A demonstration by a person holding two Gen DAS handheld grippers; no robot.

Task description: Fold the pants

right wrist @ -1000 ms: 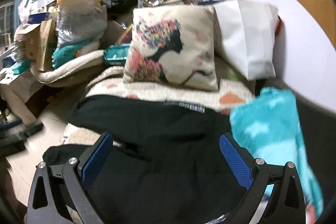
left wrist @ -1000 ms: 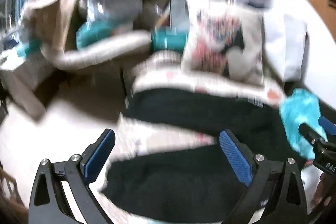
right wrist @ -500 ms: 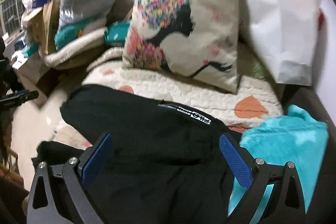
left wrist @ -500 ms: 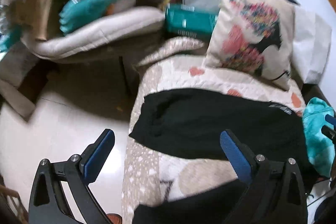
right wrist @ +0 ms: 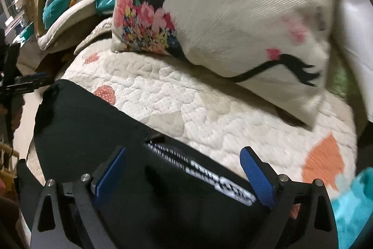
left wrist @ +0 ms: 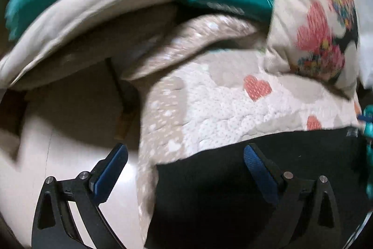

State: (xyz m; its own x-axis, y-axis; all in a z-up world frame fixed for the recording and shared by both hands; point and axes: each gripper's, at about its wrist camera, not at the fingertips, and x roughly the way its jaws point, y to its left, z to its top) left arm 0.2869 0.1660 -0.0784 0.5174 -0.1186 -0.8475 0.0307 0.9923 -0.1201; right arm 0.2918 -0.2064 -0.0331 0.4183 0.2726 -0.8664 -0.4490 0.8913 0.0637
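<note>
Black fabric pants (right wrist: 93, 132) lie flat on cream quilted cover (right wrist: 198, 104), under both hand-held grippers: left (left wrist: 184, 169) & right (right wrist: 184, 169) wide open, holding nothing.

Both grippers now sit far closer to the pants (right wrist: 98, 132) than a second ago. The left gripper (left wrist: 184, 169) hangs over the hem corner at the quilt (left wrist: 209, 109) edge — the lower leg drops out of view. The right gripper (right wrist: 181, 169) straddles the waistband label (right wrist: 219, 176) — the pillow (right wrist: 233, 15) fills the frame.
</note>
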